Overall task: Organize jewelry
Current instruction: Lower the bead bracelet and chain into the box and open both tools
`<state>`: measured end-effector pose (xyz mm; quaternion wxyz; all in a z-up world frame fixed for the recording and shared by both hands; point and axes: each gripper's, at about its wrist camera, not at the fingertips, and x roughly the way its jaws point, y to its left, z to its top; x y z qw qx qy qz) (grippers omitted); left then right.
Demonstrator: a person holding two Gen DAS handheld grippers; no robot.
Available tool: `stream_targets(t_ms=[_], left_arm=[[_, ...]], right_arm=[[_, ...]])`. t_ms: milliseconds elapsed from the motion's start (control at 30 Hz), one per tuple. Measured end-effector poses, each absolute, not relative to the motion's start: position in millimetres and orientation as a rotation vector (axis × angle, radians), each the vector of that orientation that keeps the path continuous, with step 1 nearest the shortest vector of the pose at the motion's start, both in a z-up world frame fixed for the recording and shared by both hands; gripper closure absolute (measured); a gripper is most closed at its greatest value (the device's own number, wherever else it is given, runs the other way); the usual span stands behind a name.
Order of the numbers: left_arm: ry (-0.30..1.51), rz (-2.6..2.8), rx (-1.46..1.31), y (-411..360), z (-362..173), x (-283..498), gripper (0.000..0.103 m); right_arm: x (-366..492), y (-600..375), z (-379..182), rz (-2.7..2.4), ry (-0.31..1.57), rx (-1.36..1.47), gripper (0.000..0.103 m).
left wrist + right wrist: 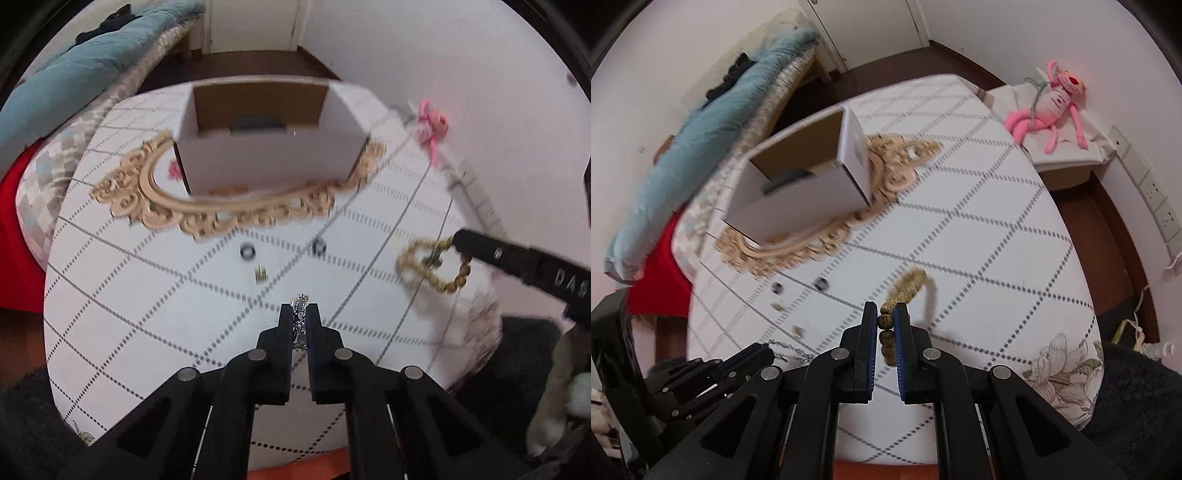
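Note:
My left gripper [299, 314] is shut on a thin silver chain [301, 325] that hangs between its pads above the table; in the right wrist view it shows at the lower left with the chain [786, 349] trailing from it. My right gripper [886, 314] is shut on a brown beaded bracelet [910, 282], whose loop [430, 264] hangs off the gripper's tip at the right of the left wrist view. An open white cardboard box [266, 162] stands on an ornate beige frame [162, 206] at the far side. Two dark rings [246, 252] [317, 246] and a small gold piece [260, 274] lie on the cloth.
The round table [979, 229] wears a white cloth with dotted grey lines. A bed with a teal blanket [713, 140] lies to the left. A pink plush toy [1052, 107] sits on a low stand at the back right. Something dark sits inside the box [783, 181].

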<state>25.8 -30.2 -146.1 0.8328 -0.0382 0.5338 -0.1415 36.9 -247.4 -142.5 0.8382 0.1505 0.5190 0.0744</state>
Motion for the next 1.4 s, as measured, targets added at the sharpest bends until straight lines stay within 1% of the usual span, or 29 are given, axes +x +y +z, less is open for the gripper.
stream_targets(t_ms=[267,367,467,600,733,900,1000,1067,1100,1133,1200,1233,1267,1300,1367,1400], left_arm=[[1.021,-0.301,-0.150,-10,-81,76,0.099],[0.985,-0.286,-0.134,-3,-61,110,0.099],[0.976,-0.282,-0.133,2,-49,150,0.099],[1.012,-0.279,-0.131,6,-57,188,0.099],[1.085,-0.283,-0.114,8,-80,223,0.098],[1.175,-0.235,-0.083,9,-105,249,0.097],[1.197,-0.185,-0.081,14,-111,257,0.095],[1.203,-0.148,-0.071,17,-112,260,0.089],[1.199,-0.139,-0.071,18,-110,261,0.077],[1.188,-0.129,-0.069,19,-108,260,0.058],[1.160,-0.097,-0.063,24,-105,256,0.035],[1.145,-0.086,-0.057,26,-103,254,0.035],[1.140,-0.068,-0.041,27,-103,252,0.035],[1.140,-0.057,-0.033,29,-103,252,0.034],[1.132,-0.036,-0.036,34,-104,247,0.032],[1.125,-0.033,-0.038,36,-105,244,0.027]], right_arm=[[74,-237,-82,0.273,1.016,0.349,0.094],[105,-228,-61,0.298,0.985,0.312,0.094],[140,-217,-51,0.316,0.979,0.285,0.094],[185,-202,-55,0.334,1.012,0.264,0.094],[224,-190,-68,0.326,1.054,0.232,0.094],[258,-176,-90,0.327,1.102,0.195,0.094],[274,-168,-100,0.366,1.141,0.196,0.094],[282,-165,-107,0.378,1.189,0.185,0.093],[286,-166,-111,0.359,1.206,0.185,0.093],[288,-166,-114,0.347,1.216,0.176,0.092],[289,-168,-117,0.321,1.233,0.152,0.079],[288,-170,-117,0.305,1.227,0.145,0.059],[285,-173,-116,0.288,1.215,0.131,0.046],[282,-174,-114,0.270,1.207,0.115,0.044],[275,-178,-112,0.224,1.186,0.074,0.043],[272,-179,-111,0.199,1.180,0.049,0.043]])
